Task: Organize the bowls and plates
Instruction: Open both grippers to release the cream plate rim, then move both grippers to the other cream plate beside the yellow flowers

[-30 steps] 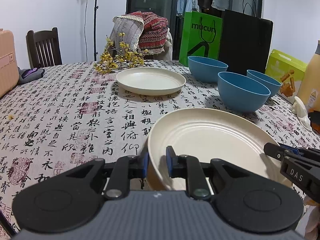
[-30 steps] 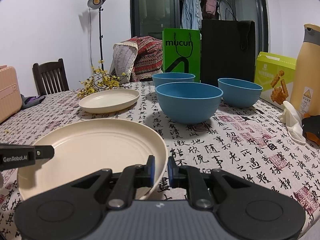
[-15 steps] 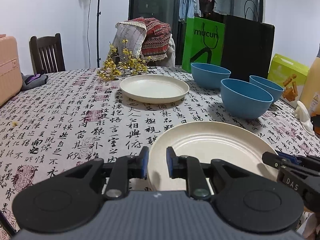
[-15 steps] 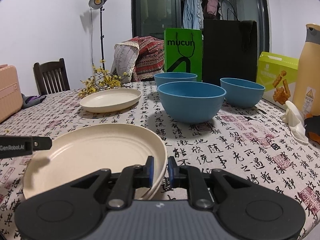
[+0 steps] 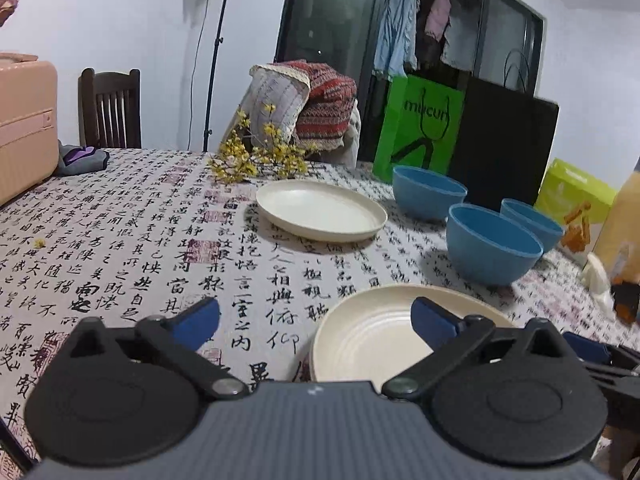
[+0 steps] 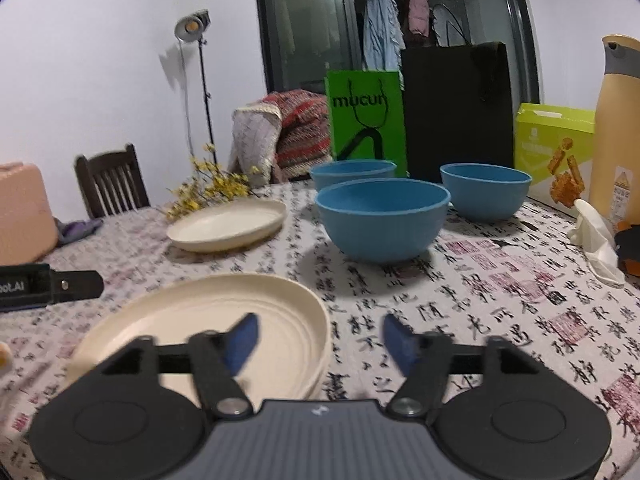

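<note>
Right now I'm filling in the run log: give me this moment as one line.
left tool: opening, off plate | right tool: opening, off plate | near plate: on table | far plate: on table | bowls: three, unstacked

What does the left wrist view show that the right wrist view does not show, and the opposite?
Only the left wrist view: the left gripper, jaws opening, the near plate's rim between them untouched, and a fallen yellow blossom.

Only the right wrist view: the right gripper, jaws opening around that plate's rim, and the whole tan bottle.

Both views: the near cream plate, the far cream plate, three blue bowls and the green bag.
</note>
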The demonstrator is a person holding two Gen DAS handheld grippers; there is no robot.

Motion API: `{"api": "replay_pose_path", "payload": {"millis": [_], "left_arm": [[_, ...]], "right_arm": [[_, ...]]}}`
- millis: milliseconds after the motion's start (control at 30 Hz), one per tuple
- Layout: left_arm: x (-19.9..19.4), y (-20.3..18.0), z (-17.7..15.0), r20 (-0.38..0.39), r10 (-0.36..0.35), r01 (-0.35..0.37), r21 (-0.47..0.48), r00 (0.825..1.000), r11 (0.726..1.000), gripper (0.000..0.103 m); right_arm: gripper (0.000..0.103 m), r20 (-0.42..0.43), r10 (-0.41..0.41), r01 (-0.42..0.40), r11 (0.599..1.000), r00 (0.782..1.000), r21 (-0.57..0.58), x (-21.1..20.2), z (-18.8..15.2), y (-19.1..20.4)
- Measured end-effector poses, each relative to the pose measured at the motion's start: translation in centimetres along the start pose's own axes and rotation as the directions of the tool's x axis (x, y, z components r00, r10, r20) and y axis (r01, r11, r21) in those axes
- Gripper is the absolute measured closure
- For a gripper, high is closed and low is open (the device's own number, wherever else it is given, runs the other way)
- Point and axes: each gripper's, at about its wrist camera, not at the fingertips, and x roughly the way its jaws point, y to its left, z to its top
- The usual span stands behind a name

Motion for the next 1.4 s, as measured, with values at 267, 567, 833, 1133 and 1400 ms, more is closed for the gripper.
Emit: {"api": "replay_pose_path", "payload": {"millis": [267, 567, 833, 1133, 1400], "left_arm": [[0.0, 0.6, 0.6, -0.016, -0.018, 0.018, -0.026, 1.0, 0.999, 0.0], [-0.4, 1.0, 1.6, -0.009, -0.03, 0.03, -0.03, 1.0, 0.999, 0.0], [-0.7, 1.4, 3.1, -0.001, -0.042, 0.042, -0.043, 0.999, 0.998, 0.0], [-0.5, 2.3, 5.5, -0.005, -0.039, 0.039, -0.076, 0.999, 0.996, 0.0], [0.0, 3.3, 7.5, -0.022, -0.03, 0.027, -0.101, 0.999, 0.994, 0.0]], "right_arm": [[0.0, 0.006, 0.076, -0.076, 0.996, 0.997, 0.039, -0.1, 1.0, -0.1], [0.0, 0.014, 0.075, -0.076, 0.996, 0.997, 0.044, 0.2, 1.7, 0.1], [0.0, 0.023, 0.096, -0.097, 0.994, 0.995, 0.049, 0.6, 3.0, 0.4], [0.0, 0.007, 0.127, -0.127, 0.987, 0.992, 0.095, 1.7, 4.7, 0.3], [0.0, -0.019, 0.167, -0.161, 0.97, 0.986, 0.184, 3.3, 6.5, -0.1]]}}
